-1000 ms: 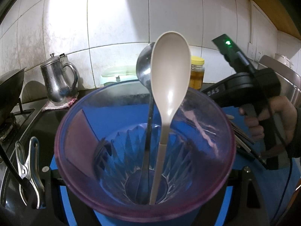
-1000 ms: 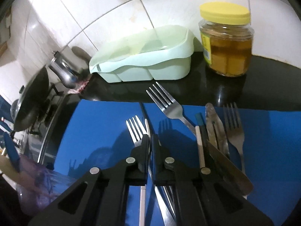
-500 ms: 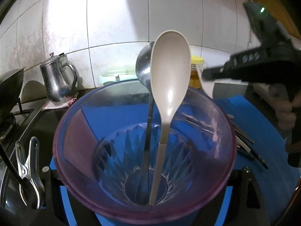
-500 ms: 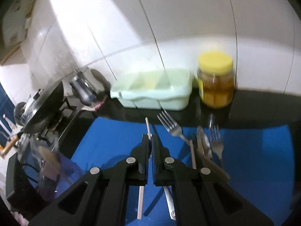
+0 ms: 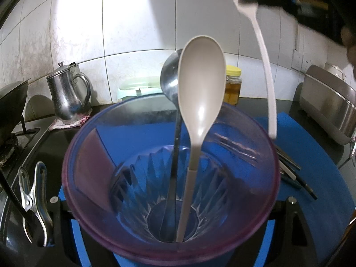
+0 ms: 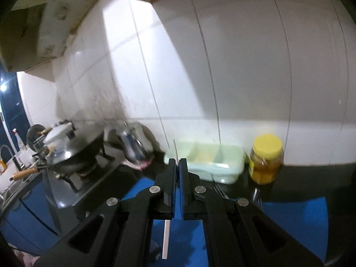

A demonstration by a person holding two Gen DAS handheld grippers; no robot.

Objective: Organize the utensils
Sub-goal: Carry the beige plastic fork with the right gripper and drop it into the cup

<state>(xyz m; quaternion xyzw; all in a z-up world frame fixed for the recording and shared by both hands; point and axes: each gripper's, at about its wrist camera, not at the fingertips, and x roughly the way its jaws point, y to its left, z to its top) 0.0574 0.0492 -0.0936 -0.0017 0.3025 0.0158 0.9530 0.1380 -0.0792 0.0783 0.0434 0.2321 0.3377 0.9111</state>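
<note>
No readable text, brand, number or sign appears in either view; the label on the yellow-lidded jar [image 6: 265, 161] is too blurred to read.

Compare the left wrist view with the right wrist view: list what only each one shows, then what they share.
Only the left wrist view: the purple cup between the left gripper's fingers, holding a beige spoon and a metal ladle; a metal clip; a steel appliance.

Only the right wrist view: the right gripper from behind, a range hood, a pan handle.

Both: the white fork in the right gripper, kettle, yellow-lidded jar, green box, blue mat.
</note>
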